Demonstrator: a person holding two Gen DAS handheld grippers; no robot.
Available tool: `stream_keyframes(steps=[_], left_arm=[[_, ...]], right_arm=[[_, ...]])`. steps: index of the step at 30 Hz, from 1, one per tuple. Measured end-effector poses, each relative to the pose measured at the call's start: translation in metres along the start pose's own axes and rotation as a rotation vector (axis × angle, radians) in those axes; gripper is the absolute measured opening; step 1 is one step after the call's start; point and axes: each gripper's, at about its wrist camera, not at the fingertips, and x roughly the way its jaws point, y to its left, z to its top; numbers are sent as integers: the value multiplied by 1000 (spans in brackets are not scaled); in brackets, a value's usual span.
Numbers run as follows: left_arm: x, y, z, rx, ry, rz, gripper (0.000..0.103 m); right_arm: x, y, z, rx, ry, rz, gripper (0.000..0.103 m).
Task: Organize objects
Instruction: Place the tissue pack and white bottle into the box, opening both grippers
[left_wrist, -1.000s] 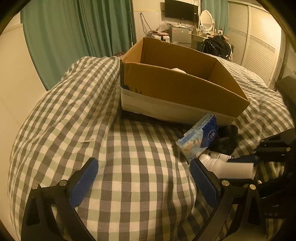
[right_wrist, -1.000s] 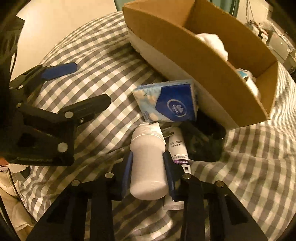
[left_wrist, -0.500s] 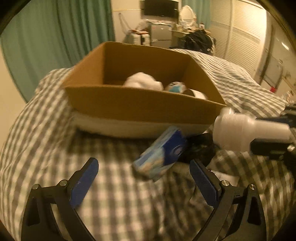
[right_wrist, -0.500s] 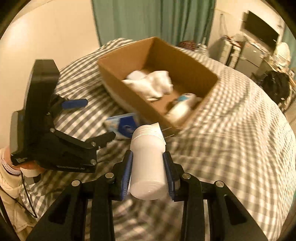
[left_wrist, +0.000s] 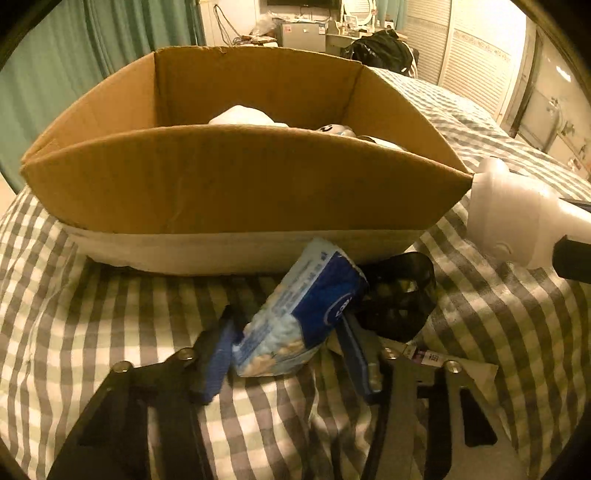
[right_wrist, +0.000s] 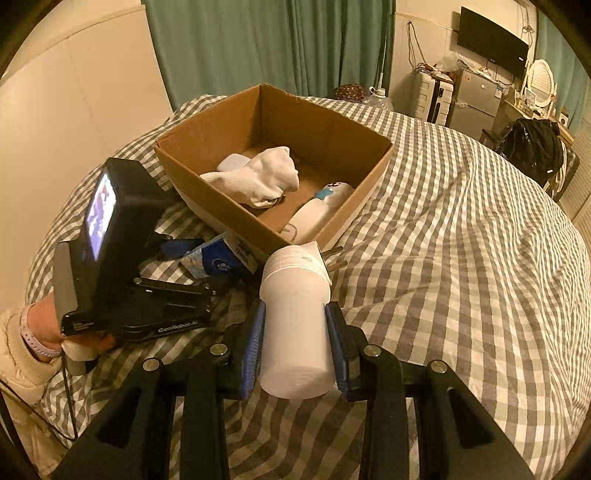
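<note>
Several items already lie inside the open brown cardboard box (right_wrist: 325, 147) on the grey-checked bedspread (right_wrist: 461, 240): white socks (right_wrist: 258, 177) and a white bottle (right_wrist: 314, 218). Right gripper (right_wrist: 295, 343) is clamped on a white plastic bottle (right_wrist: 295, 325), held above the bedspread near the box's corner. Left gripper (left_wrist: 284, 354) has just been closing around the blue-and-white tissue pack (left_wrist: 306, 314), its pads touching both sides. A black object (left_wrist: 399, 295) and a small tube (left_wrist: 424, 356) remain outside. The tissue pack's print is unreadable.

Bedroom under warm yellow light. Grey-and-white checked bedspread (right_wrist: 461, 240) in foreground; green curtains (right_wrist: 266, 48) against cream wall (right_wrist: 74, 92); wall-mounted television (right_wrist: 491, 46), small fridge (right_wrist: 474, 101), round mirror (right_wrist: 541, 79), louvred wardrobe doors (left_wrist: 476, 62) behind
</note>
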Motion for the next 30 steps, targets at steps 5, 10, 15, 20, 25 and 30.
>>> stream_keyframes(steps=[5,10,15,20,25,30], left_arm=[[-16,-4,-4,21,-6,27,39],[-53,2,-7,-22,-65,-4,37],[-108,-2,-4,-23,-189,23,37],[-149,7,17,-3,-300,57,37],[-170,19,48,-5,-367,71,37],[-174,31,78,-9,-412,113,37]], right_arm=[[-3,4,-1,-9,-14,-24,33],[-12,7,0,-19,-53,-53,32],[-30,14,6,-33,-104,-74,32],[-56,25,24,-60,-175,-86,32],[-78,39,58,-127,-267,-105,32],[-78,39,96,-144,-304,-113,32]])
